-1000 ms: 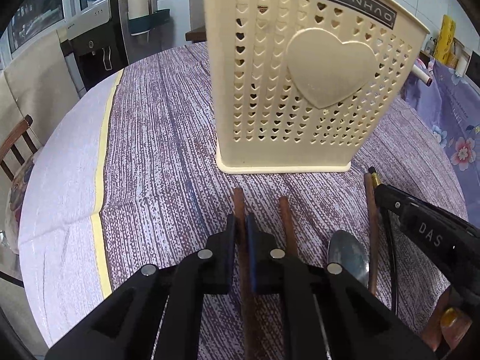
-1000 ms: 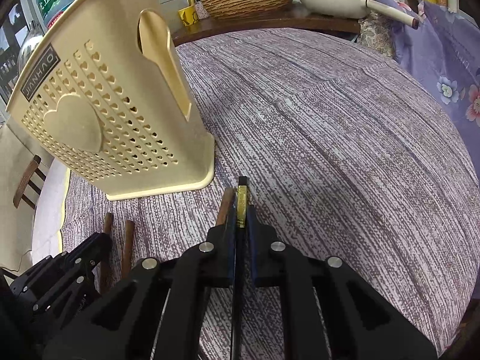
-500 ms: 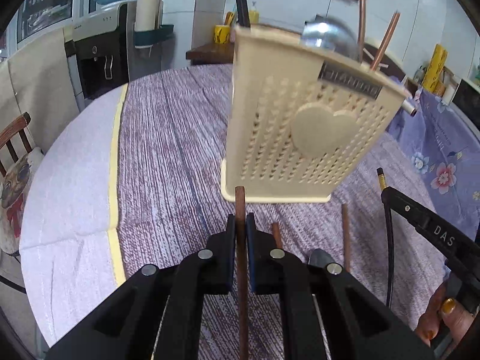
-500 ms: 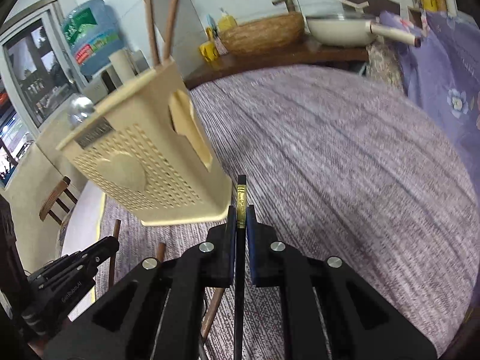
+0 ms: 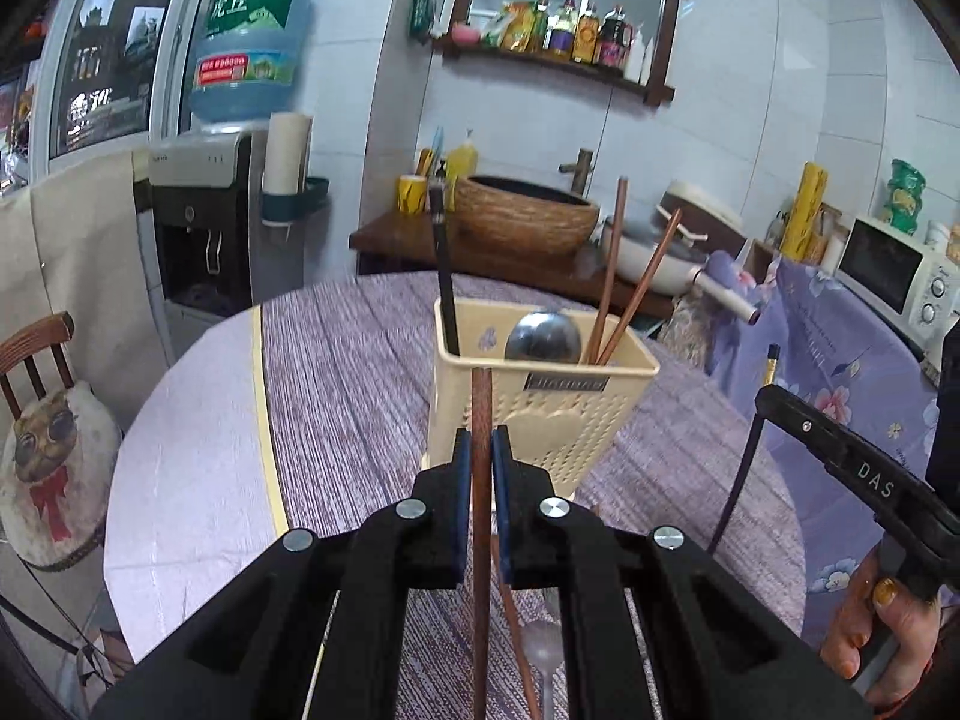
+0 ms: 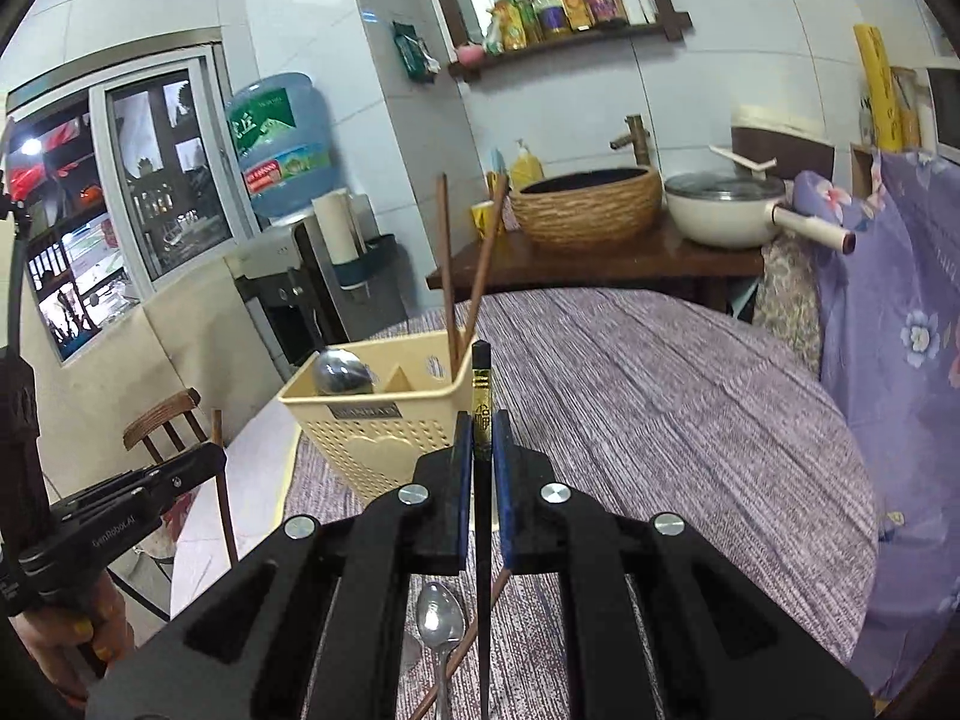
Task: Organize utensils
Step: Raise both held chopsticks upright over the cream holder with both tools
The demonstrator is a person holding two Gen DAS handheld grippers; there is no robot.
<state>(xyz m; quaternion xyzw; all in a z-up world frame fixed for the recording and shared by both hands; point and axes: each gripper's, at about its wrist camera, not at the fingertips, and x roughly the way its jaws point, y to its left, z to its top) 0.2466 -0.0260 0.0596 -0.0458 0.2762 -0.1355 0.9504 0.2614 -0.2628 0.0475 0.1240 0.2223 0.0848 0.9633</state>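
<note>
both grippers pinch one chopstick each; left gripper [image 5: 478, 450] brown chopstick [image 5: 480, 516], right gripper [image 6: 482, 438] black chopstick [image 6: 482, 480]

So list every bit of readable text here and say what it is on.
"DAS": side of the right gripper.
"GenRoboAI": side of the left gripper.
Holder nameplate: blurred.
Water bottle label: Chinese characters, too small to read.
Black chopstick: gold marks, illegible.

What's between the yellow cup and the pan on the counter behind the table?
The woven basin sits between the yellow cup and pan, in the right wrist view.
</note>
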